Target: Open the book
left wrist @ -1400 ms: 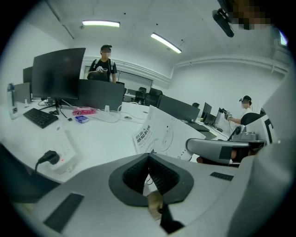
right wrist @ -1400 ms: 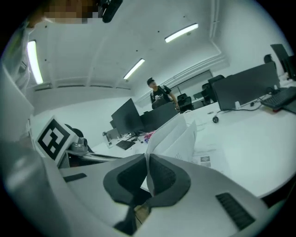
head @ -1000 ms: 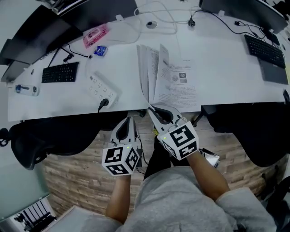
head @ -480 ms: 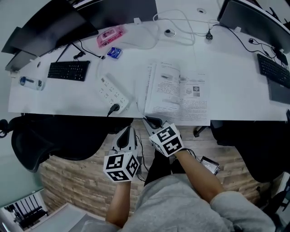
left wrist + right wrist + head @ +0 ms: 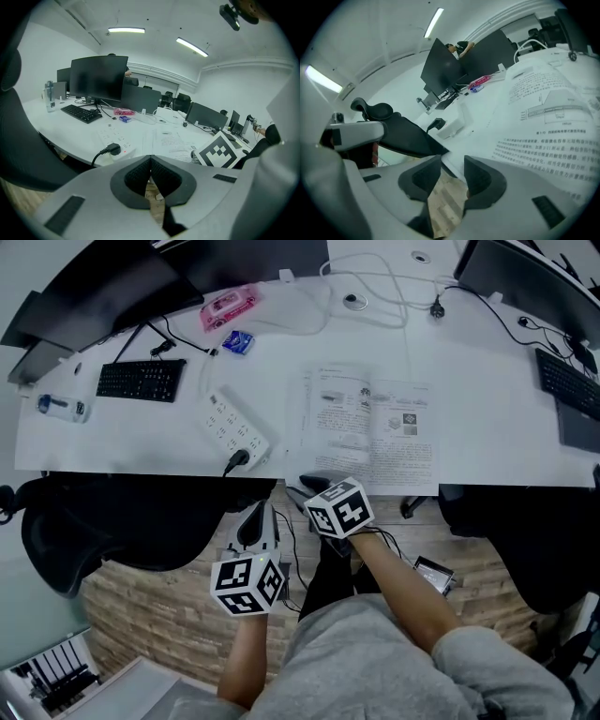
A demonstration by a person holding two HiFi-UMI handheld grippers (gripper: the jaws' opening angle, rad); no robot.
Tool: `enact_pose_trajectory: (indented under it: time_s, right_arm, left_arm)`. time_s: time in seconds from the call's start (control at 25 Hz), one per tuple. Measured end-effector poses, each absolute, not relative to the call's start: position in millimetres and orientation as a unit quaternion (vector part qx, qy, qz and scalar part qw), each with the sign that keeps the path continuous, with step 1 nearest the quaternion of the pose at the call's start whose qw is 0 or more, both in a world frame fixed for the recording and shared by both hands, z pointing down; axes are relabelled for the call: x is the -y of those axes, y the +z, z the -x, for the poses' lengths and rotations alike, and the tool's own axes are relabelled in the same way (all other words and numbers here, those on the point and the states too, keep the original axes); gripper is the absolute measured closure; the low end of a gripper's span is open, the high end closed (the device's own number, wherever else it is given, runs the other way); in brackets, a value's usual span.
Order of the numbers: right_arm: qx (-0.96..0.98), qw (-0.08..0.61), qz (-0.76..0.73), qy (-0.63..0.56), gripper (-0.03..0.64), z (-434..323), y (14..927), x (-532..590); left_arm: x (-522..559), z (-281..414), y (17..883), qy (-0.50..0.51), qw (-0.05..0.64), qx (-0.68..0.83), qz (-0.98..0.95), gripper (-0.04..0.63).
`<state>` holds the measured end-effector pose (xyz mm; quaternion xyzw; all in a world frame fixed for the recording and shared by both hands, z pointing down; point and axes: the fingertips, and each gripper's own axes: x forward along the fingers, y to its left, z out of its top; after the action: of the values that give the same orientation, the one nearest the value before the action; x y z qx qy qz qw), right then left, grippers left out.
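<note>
Book open flat, covers hidden underneath

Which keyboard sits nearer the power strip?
The black keyboard on the desk's left side, just left of the white power strip. The other keyboard lies at the far right edge, beyond the open book.

The book shows white pages with black print. In the upper left are a pink case and a black keyboard. The desk is white, and the floor has brown planks.
</note>
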<state>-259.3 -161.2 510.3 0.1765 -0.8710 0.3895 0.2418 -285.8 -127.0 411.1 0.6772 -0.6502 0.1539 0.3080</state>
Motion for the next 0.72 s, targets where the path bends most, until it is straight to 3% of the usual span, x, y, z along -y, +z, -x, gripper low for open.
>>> enact_pose_trajectory:
  time_s: [0.16,0.36,0.72]
  right_arm:
    - [0.848,0.228,-0.135,0.46,0.453,260.7,519.5,128.8]
    - [0.854,0.254,-0.136,0.434,0.453,245.3,530.4,102.1]
    - [0.876,0.234,-0.159,0.391,0.453,205.4,497.1,103.5]
  left_arm:
    - [123.2,281.9,407.3,0.156,0.304,0.647,-0.682,0.588]
    - [121.0,276.4,402.9,0.157,0.295,0.645,-0.687,0.589]
    - [126.0,245.2,386.9,0.157,0.273,0.629,-0.711,0.589]
